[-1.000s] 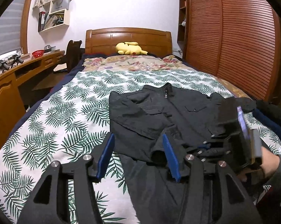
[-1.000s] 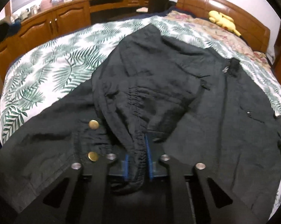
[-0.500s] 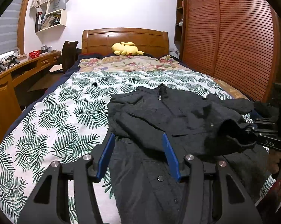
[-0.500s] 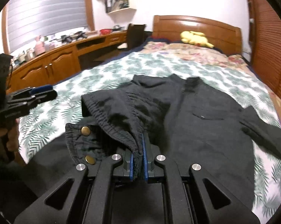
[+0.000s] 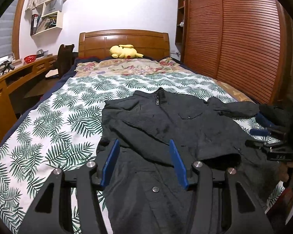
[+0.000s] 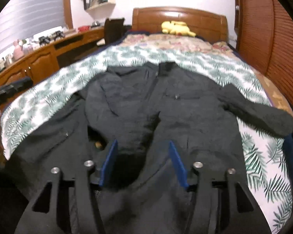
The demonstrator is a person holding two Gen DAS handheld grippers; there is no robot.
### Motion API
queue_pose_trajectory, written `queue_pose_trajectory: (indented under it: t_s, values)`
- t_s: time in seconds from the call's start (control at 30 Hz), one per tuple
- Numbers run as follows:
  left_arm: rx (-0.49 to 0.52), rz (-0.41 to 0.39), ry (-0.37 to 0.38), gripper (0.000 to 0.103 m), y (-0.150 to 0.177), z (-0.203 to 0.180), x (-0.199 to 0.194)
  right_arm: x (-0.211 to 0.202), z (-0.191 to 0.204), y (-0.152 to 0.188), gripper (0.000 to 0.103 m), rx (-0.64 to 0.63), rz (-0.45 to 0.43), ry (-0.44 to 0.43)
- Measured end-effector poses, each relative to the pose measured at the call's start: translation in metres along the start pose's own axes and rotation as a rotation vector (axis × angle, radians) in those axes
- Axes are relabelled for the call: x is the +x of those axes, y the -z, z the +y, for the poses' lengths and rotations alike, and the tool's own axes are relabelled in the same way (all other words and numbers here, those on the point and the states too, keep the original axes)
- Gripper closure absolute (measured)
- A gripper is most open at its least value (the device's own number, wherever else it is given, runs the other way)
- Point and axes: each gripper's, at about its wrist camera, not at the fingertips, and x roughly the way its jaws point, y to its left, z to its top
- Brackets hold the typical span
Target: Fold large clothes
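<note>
A large black jacket (image 5: 165, 124) lies front up on the leaf-print bed, collar toward the headboard. Its left sleeve is folded across the chest, cuff near the lower middle (image 5: 220, 156). The right sleeve stretches out to the right (image 6: 259, 115). My left gripper (image 5: 144, 161) is open and empty above the jacket's lower left part. My right gripper (image 6: 142, 161) is open and empty above the folded sleeve's cuff (image 6: 130, 148). The right gripper also shows at the right edge of the left wrist view (image 5: 263, 126), open.
The bed (image 5: 54, 120) has a wooden headboard with a yellow plush toy (image 5: 124, 51) on the pillows. A wooden desk (image 5: 2, 89) and chair run along the left. A slatted wardrobe (image 5: 234, 39) stands on the right.
My right gripper has opened and let go of the sleeve, which now lies across the jacket. It has drawn back toward the right. My left gripper stays open.
</note>
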Motion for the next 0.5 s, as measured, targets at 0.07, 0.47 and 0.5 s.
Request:
queue_pose_trajectory:
  t_s: [0.07,0.47,0.5]
  values:
    - [0.005,-0.001,0.000,0.051,0.000,-0.002,0.000,-0.002,0.008,-0.007,0.041,-0.028,-0.015,-0.003]
    - [-0.003,-0.001,-0.005,0.051,0.001,0.000,-0.002,0.078,0.080,-0.028,0.040,-0.140,0.149,-0.137]
    - [-0.002,0.000,-0.006,0.051,0.001,0.000,-0.002,0.088,0.083,-0.029,0.040,-0.143,0.179,-0.130]
